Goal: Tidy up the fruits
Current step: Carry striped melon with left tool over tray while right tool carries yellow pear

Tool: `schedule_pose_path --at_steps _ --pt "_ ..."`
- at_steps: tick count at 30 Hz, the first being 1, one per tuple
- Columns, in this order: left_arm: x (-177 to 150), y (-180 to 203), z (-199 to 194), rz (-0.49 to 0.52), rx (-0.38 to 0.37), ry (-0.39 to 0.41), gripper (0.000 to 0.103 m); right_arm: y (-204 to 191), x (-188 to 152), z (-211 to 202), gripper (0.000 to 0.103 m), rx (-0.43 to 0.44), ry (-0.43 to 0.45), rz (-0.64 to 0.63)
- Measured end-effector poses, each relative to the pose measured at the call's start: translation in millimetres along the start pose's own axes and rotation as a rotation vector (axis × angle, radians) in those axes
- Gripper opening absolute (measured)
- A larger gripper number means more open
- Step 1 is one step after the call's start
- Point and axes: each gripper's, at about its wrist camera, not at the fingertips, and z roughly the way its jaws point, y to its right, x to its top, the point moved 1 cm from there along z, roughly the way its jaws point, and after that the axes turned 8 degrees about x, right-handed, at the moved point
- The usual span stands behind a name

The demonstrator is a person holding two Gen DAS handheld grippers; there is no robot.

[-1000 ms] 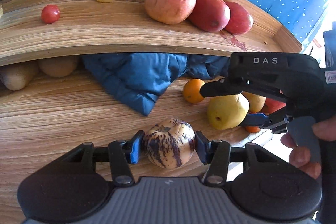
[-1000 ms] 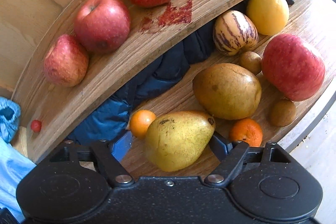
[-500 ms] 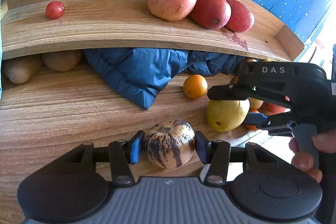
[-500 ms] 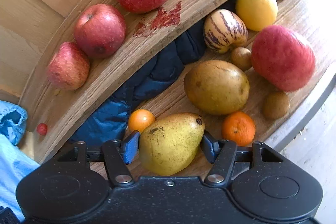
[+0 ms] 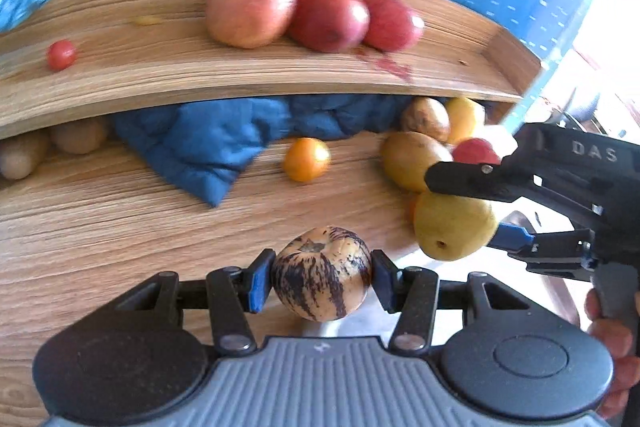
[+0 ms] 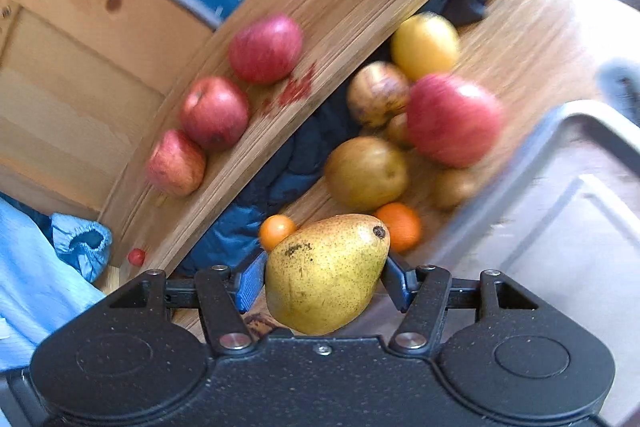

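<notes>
My left gripper point(image 5: 319, 277) is shut on a cream fruit with purple streaks point(image 5: 321, 271), held above the front of the lower wooden shelf point(image 5: 120, 227). My right gripper point(image 6: 324, 281) is shut on a yellow-green pear point(image 6: 326, 273), lifted off the shelf; in the left wrist view the pear point(image 5: 454, 225) hangs at the right. Three red apples point(image 5: 312, 13) sit in a row on the upper shelf point(image 5: 160, 75). On the lower shelf lie a small orange point(image 5: 306, 159), a brown pear point(image 6: 365, 173), a red apple point(image 6: 452, 119), a striped fruit point(image 6: 376, 99), a yellow fruit point(image 6: 424, 45) and a tangerine point(image 6: 400, 227).
A blue padded cloth point(image 5: 208, 143) lies under the upper shelf. A cherry tomato point(image 5: 61, 55) sits on the upper shelf's left. Two tan fruits point(image 5: 48, 151) rest far left below. A grey bin point(image 6: 560, 207) stands right of the shelf. A hand point(image 5: 612, 339) holds the right gripper's handle.
Both grippers have drawn back and up from the shelf with their fruits. The pear has come off the shelf, and the grey bin has come into the right wrist view.
</notes>
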Motion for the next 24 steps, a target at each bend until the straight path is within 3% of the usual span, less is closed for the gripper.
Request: schedule_pose_path --at_steps 11,17,24 --pt "-15 83 12 0.148 -0.124 -0.048 0.055 76 -13 -96 0.063 -0.16 0.149 0.102" --pt "-21 124 25 0.193 -0.191 -0.089 0.055 105 -25 -123 0.063 -0.287 0.14 0.069" --pt "-27 155 34 0.243 -0.245 -0.127 0.055 107 -37 -126 0.063 -0.361 0.085 -0.065"
